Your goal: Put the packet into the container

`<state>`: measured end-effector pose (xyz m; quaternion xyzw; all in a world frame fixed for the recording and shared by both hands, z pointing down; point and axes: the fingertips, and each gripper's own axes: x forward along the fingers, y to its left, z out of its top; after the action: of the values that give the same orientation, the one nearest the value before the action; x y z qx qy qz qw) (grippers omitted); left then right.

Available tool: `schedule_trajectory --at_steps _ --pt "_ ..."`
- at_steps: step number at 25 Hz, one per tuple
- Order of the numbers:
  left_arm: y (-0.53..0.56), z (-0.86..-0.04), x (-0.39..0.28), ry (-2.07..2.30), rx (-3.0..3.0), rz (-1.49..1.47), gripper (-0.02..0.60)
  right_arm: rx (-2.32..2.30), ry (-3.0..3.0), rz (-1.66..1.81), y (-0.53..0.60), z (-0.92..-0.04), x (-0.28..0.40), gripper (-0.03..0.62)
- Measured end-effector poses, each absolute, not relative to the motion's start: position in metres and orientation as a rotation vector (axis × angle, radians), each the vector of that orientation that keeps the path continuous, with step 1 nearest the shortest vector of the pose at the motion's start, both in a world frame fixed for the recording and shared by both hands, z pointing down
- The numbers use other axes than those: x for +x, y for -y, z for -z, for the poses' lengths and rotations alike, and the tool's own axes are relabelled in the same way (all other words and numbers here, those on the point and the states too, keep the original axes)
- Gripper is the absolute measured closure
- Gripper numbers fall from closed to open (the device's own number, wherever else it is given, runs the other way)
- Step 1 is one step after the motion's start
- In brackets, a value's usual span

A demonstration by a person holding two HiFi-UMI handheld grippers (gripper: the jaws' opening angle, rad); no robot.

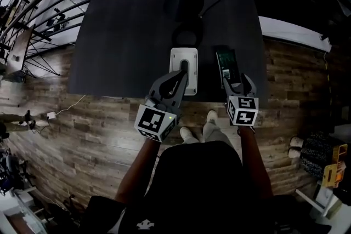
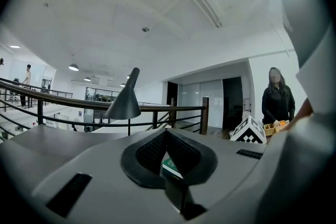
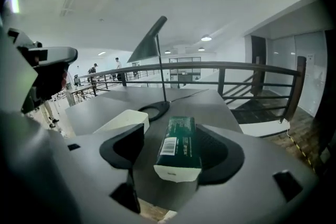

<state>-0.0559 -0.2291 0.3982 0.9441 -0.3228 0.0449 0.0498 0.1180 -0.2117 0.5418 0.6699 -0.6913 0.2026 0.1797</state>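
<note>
A green packet [image 1: 225,63] [image 3: 179,145] with a white end and a barcode lies flat on the dark table [image 1: 126,41]. It sits near the front edge, right of a white oblong container [image 1: 184,56] [image 3: 126,119]. My right gripper [image 1: 235,80] [image 3: 178,157] is open, its jaws on either side of the packet's near end, the left pad clearly apart from it. My left gripper [image 1: 181,73] [image 2: 167,136] is shut with nothing in it, its tip over the container's near half. A sliver of the packet [image 2: 171,167] shows below the left jaws.
A black lamp stands behind the container, its round base [image 1: 186,38] [image 3: 155,109] and cable on the table. Railings [image 3: 220,68] run behind the table, with wooden floor [image 1: 98,129] below. A person [image 2: 276,102] stands far off to the right. My shoes [image 1: 211,116] are at the table's front edge.
</note>
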Motion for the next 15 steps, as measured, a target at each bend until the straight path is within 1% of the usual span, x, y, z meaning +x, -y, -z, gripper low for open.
schedule_trajectory --at_steps 1,4,6,10,15 --pt "0.23 -0.4 -0.055 0.985 2.873 -0.145 0.575 1.891 1.938 -0.598 0.213 -0.551 0.12 0.289" --pt "0.231 -0.405 -0.053 0.991 2.865 -0.171 0.575 1.885 1.885 -0.645 0.218 -0.576 0.126 0.245" --pt "0.231 -0.407 -0.054 0.999 2.858 -0.184 0.575 1.877 1.849 -0.663 0.223 -0.592 0.128 0.203" --pt "0.234 -0.41 -0.06 1.029 2.845 -0.197 0.575 1.842 1.779 -0.702 0.231 -0.622 0.131 0.174" --pt "0.236 -0.411 -0.07 1.068 2.825 -0.205 0.575 1.816 1.713 -0.719 0.233 -0.643 0.135 0.166"
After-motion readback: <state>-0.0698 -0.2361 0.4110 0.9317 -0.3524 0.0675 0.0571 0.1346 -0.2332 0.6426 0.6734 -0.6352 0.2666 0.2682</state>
